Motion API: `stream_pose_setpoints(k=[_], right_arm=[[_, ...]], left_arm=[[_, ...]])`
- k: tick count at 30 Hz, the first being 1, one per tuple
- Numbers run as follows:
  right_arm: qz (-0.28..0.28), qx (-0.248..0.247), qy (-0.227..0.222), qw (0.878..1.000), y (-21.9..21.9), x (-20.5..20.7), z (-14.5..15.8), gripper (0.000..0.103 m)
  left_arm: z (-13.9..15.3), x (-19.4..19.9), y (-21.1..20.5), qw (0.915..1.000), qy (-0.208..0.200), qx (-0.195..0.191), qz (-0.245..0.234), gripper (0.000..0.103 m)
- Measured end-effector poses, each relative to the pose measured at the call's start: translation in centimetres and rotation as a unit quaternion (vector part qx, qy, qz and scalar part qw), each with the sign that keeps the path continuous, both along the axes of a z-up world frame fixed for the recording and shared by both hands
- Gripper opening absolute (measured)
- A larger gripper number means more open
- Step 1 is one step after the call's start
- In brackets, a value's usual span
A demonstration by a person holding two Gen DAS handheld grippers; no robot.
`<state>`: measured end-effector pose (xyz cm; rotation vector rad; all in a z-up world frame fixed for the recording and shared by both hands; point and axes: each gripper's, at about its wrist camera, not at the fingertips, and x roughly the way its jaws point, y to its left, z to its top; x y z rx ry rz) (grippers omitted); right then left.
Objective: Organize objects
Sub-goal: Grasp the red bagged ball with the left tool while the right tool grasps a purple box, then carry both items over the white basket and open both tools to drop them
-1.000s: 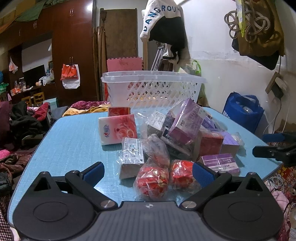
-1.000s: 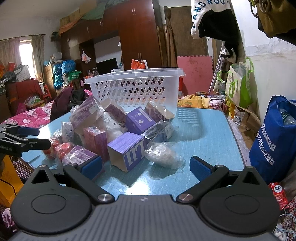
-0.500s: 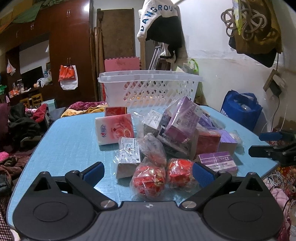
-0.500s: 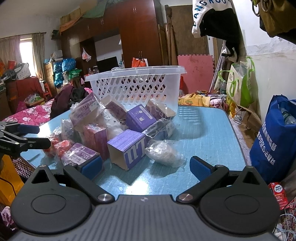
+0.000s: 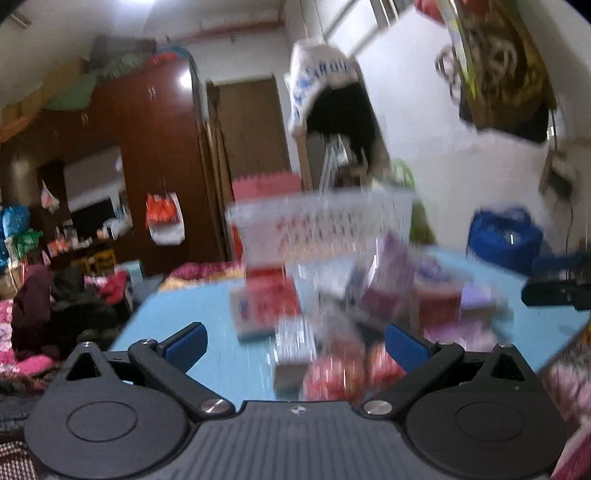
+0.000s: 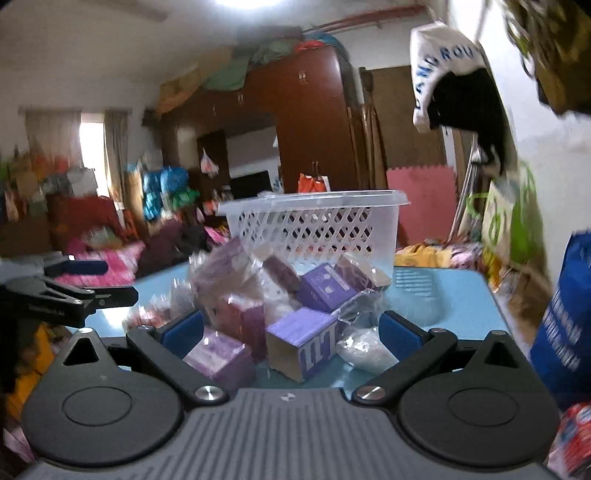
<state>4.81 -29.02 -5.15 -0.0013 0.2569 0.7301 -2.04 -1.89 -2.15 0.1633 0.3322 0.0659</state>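
Both grippers, left gripper (image 5: 293, 341) and right gripper (image 6: 290, 334), empty with fingers apart, short of the pile in front of the basket (image 6: 314, 225). Suggest starting with the purple box (image 6: 301, 343) nearest the right one: square up, clamp flat faces.

Left wrist view: heavy motion blur smears the basket (image 5: 321, 225) and table (image 5: 207, 314). Right wrist view: sharper centrally, blurred toward the edges; ceiling lamp (image 6: 247, 3) glare, bright window (image 6: 92, 147), fisheye curvature.

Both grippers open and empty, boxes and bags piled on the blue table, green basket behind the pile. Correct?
One error: the basket is clear white lattice plastic, not green, as the right wrist view shows. Both the left gripper and right gripper have open, empty jaws, with the pile on the blue table.
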Motion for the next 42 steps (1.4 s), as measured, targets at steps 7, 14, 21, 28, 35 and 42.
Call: stream_pose_setpoints(k=[7, 14, 21, 28, 35, 42], right_arm=[[0.067, -0.072, 0.029, 0.995, 4.5, -0.9, -1.8, 0.103], [0.076, -0.081, 0.034, 0.993, 5.1, 0.0, -2.6, 0.089], [0.086, -0.075, 0.029, 0.993, 5.5, 0.2, -2.7, 0.07], [0.081, -0.06, 0.02, 0.995, 3.8, -0.2, -2.3, 0.064], [0.058, -0.021, -0.006, 0.998, 1.7, -0.4, 0.4, 0.064], [0.027, -0.017, -0.032, 0.999, 2.6, 3.7, 6.2, 0.064]], left_arm=[[-2.3, 0.4, -0.4, 0.9973, 0.055, -0.01, -0.048, 0.101], [-4.1, 0.8, -0.4, 0.9979, 0.031, 0.013, -0.055, 0.083], [-4.5, 1.2, 0.0, 0.998, 0.012, -0.001, -0.061, 0.055], [-3.8, -0.4, 1.1, 0.9972, 0.002, -0.024, -0.071, 0.047], [-0.7, -1.4, 1.4, 0.9961, -0.046, -0.033, -0.068, 0.047], [5.3, 3.5, 2.6, 0.9941, -0.075, -0.059, -0.052, 0.047]])
